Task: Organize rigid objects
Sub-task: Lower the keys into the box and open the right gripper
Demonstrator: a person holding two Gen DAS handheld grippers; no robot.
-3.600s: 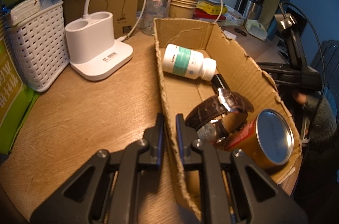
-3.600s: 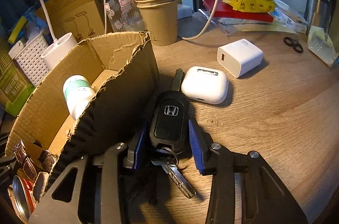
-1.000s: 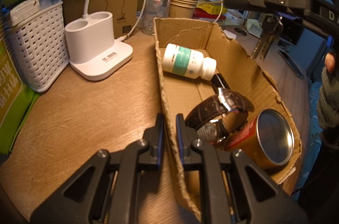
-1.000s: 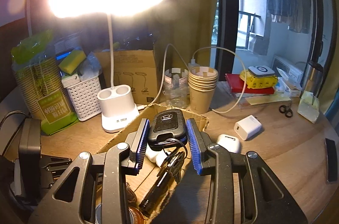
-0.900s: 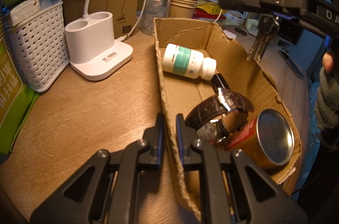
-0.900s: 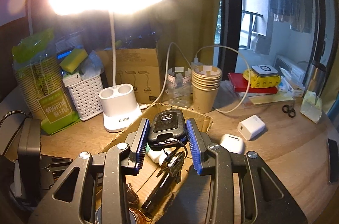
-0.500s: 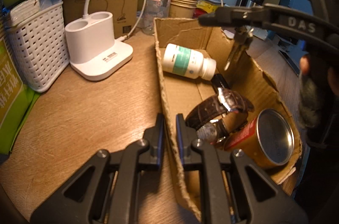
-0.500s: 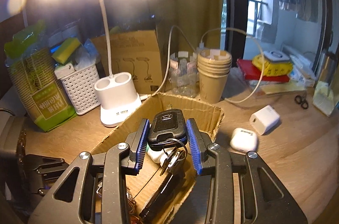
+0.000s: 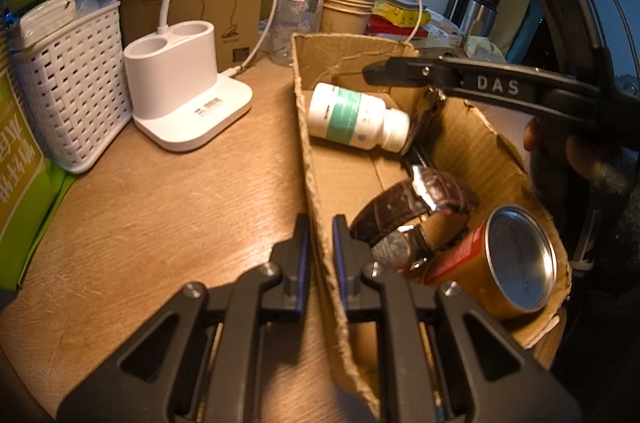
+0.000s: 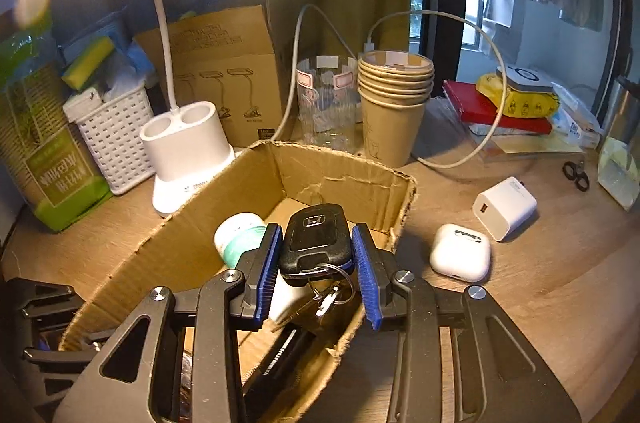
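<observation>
My right gripper (image 10: pixel 316 255) is shut on a black car key fob (image 10: pixel 316 241) with a ring of metal keys (image 10: pixel 328 299) dangling below it, held over the open cardboard box (image 10: pixel 344 179). From the left wrist view that gripper (image 9: pixel 372 73) reaches in over the box's far half. My left gripper (image 9: pixel 320 255) is shut on the box's near side wall (image 9: pixel 316 159). In the box lie a white pill bottle (image 9: pixel 352 123), a brown leather watch (image 9: pixel 416 203), a red and gold tin can (image 9: pixel 504 259) and a black stick-like item (image 9: pixel 420 153).
A white lamp base (image 9: pixel 180 95), a white basket (image 9: pixel 72 83) and a green pack (image 9: pixel 20 167) stand left of the box. Paper cups (image 10: pixel 394 107) and a clear cup (image 10: pixel 326 99) sit behind it. A white earbud case (image 10: pixel 460 257), a charger (image 10: pixel 504 209) and scissors (image 10: pixel 576 175) lie to the right.
The right gripper has come down and forward with the key fob, from high above the desk to just over the box opening. The left gripper has stayed on the box wall.
</observation>
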